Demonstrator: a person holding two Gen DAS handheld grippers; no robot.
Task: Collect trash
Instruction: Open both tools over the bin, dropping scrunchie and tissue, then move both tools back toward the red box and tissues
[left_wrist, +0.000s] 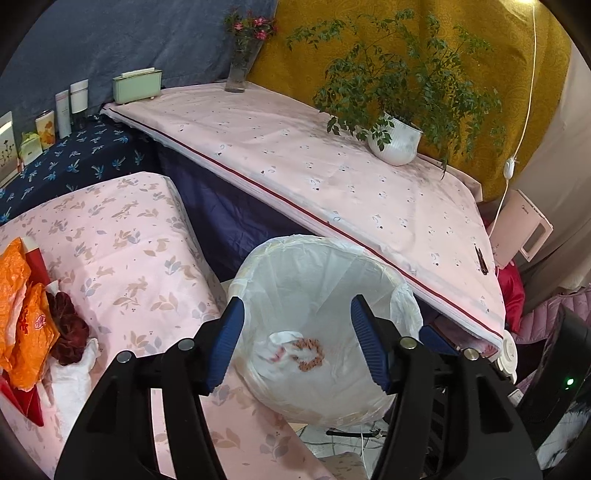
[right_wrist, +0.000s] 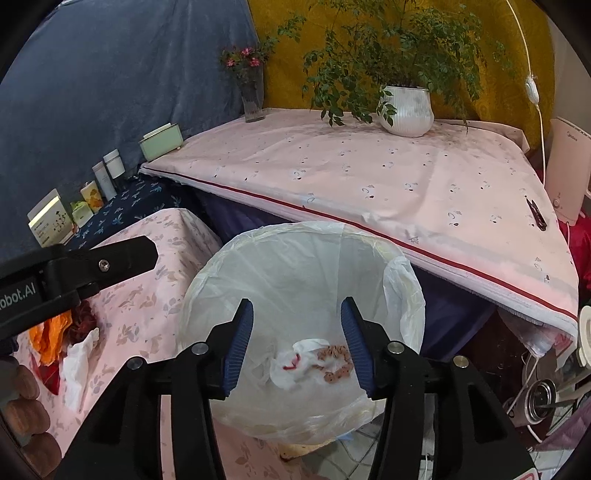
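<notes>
Your left claw: jaws apart, empty | your right claw: jaws apart, empty | crumpled white tissue with pinkish scraps lies below both, inside white-lined round bin | orange wrappers remain on pink leaf-print surface, left of your left claw.

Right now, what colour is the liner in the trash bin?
Translucent white liner; clearest in the right wrist view.
</notes>
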